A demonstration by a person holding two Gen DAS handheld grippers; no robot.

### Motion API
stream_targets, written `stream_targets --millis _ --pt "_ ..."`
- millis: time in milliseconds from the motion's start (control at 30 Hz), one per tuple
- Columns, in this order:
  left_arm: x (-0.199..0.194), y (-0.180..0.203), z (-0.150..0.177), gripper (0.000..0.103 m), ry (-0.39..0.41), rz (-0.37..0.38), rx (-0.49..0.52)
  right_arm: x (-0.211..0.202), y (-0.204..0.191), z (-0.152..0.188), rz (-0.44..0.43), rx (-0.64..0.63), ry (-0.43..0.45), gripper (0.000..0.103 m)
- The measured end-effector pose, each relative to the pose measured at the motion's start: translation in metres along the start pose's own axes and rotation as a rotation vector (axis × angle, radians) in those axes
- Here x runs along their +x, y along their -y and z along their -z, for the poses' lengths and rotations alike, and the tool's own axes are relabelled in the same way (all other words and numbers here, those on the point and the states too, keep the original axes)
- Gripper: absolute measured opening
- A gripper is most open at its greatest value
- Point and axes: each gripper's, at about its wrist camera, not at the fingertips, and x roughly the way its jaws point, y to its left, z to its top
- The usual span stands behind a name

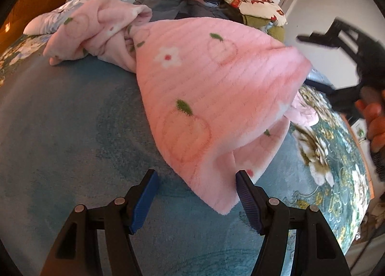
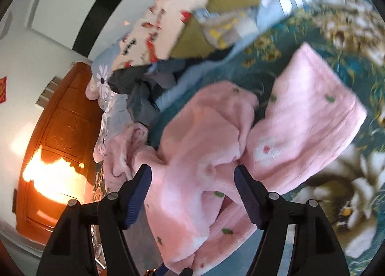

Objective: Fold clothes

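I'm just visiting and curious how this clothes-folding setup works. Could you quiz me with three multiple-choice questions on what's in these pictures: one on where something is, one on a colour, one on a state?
1. Where does the pink fleece garment lie?
A. on a bed cover
B. on a chair
C. in a basket

2. What colour are the pads on the left gripper?
A. red
B. blue
C. yellow

3. How do the left gripper's jaws stand?
A. clamped on the garment
B. shut on nothing
C. open

Answers:
1. A: the floral teal bed cover spreads beneath it.
2. B: both pads show blue.
3. C: a wide gap separates them.
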Motion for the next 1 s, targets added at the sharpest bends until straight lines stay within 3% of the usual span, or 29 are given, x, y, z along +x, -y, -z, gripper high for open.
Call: stream_targets --millis 133,233,300,400,700,833,967,1000 --pt "-0.004 -0.007 -0.002 0.070 -0.008 0.025 -0.010 0.020 0.007 -0.006 -0.097 0.073 -0.003 0.069" --pt "-0.003 -0.005 -0.002 0.071 -0.010 0.029 -0.008 0.024 -0.006 -0.012 -0.145 0.061 0.002 0.040" --pt "0.003 0.004 -0.002 0.073 -0.009 0.026 -0.001 0.027 -0.014 -0.016 -0.177 0.052 0.005 0.010" --pt "0.004 0.008 -0.003 0.074 -0.009 0.022 0.008 0.024 -0.027 -0.024 -0.226 0.034 0.026 0.009" --pt "0.008 0.035 -0.008 0.075 0.006 0.068 0.019 -0.083 -0.092 -0.047 -0.354 -0.135 0.211 0.002" --pt "0.015 0.043 -0.011 0.075 0.009 0.012 0.000 -0.109 -0.110 -0.046 -0.314 -0.209 0.232 0.002" --pt "0.010 0.039 -0.001 0.067 0.035 -0.022 -0.016 -0.106 -0.095 -0.038 -0.266 -0.194 0.190 0.002" --pt "0.009 0.034 -0.001 0.054 0.038 -0.029 -0.020 -0.101 -0.088 -0.036 -0.254 -0.176 0.175 0.004"
